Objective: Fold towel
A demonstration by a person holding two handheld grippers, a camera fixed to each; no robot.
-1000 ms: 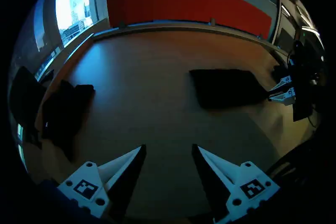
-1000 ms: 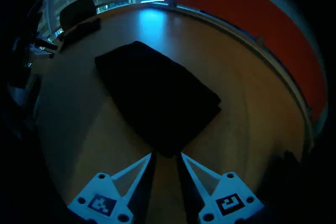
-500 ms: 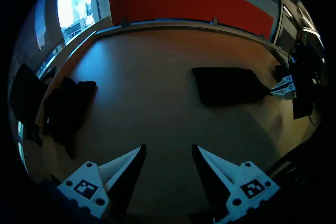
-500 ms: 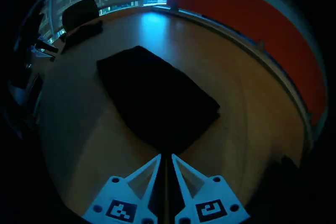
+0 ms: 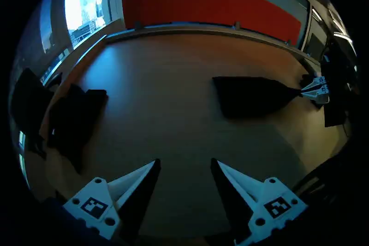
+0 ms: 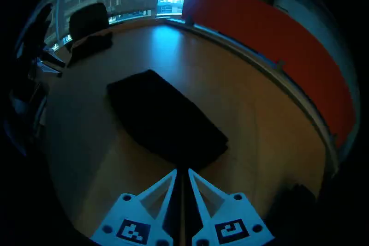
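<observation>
Black towel [image 6: 161, 117] corner raised since prev; R tongs [image 6: 182, 171] clamped (L tongs [image 5: 184, 160] apart).

Wooden table [image 5: 161, 98] with red partition [image 5: 207, 3] behind, bright window [image 5: 85, 3], dark chair [image 6: 87, 17] at the far edge.

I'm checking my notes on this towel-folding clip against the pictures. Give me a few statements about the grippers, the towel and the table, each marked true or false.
1. The right gripper is shut on a corner of the towel. True.
2. The left gripper grips the towel too. False: it is open over the bare table, apart from the towel.
3. The towel is white. False: it is dark, near black.
4. A red partition stands along the table's far edge. True.
</observation>
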